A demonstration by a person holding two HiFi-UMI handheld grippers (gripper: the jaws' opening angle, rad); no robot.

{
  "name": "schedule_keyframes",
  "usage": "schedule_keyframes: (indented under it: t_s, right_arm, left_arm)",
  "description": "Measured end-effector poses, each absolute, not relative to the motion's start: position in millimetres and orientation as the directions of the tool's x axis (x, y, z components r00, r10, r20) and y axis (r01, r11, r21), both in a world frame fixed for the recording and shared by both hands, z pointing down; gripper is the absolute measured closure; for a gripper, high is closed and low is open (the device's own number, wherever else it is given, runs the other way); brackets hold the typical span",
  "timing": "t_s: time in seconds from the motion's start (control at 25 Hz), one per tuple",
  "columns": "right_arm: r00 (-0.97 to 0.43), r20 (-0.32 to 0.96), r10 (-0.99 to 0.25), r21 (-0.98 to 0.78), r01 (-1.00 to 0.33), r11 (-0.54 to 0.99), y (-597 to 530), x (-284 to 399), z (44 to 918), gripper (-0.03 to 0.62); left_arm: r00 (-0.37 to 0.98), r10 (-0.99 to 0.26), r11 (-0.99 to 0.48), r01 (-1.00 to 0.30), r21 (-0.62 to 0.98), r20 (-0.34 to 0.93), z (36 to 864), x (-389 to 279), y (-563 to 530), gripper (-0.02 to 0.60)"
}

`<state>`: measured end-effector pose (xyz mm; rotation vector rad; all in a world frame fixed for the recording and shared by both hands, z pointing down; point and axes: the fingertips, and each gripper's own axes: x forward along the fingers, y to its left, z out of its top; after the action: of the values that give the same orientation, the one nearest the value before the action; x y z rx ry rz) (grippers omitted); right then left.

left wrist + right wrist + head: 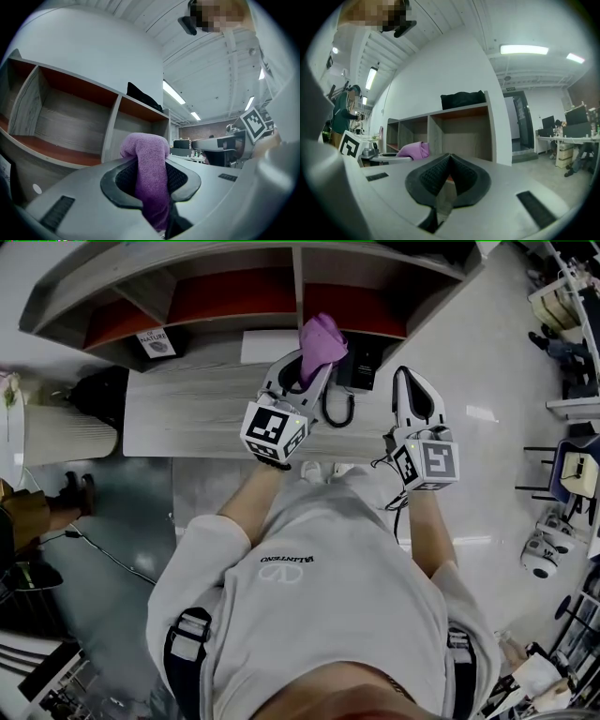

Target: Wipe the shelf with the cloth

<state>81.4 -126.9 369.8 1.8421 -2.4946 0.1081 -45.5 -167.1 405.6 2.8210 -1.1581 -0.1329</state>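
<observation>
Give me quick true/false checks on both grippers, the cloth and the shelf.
1. The left gripper is shut on the purple cloth. True.
2. The right gripper also holds a cloth. False: its jaws are together with nothing between them.
3. The cloth lies loose on the desk. False: it is clamped in the left gripper's jaws, held up in front of the shelf.
4. A black bag sits on top of the shelf. True.
</observation>
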Motion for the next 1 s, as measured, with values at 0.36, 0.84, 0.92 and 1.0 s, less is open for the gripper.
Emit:
schedule_keyframes:
  t_s: [0.36, 0.84, 0.92, 1.0]
  right_arm:
    - [-0.350, 0.065, -0.934, -0.035, -0.937, 0.349, -166, 81, 368, 0.594]
    - [-0.381, 0.088, -0.920, -0.055, -0.924, 0.377, -208, 92, 390, 0.594]
    - [-0.382, 0.095, -0.919, -0.058, -0.924, 0.378, -216, 93, 395, 0.594]
    - [-0.382, 0.104, -0.918, -0.061, -0.924, 0.378, -222, 96, 400, 0.594]
  left_arm:
    - [0.636, -0.772, -0.633, -0.765, 0.118, -0.017, 412, -33, -203, 0.479]
    - [0.568, -0.822, -0.561, -0.820, 0.114, 0.040, 435, -18, -242, 0.479]
    - [0.564, -0.825, -0.556, -0.823, 0.113, 0.047, 438, -16, -249, 0.479]
    - [0.559, -0.827, -0.552, -0.827, 0.111, 0.054, 441, -13, -254, 0.479]
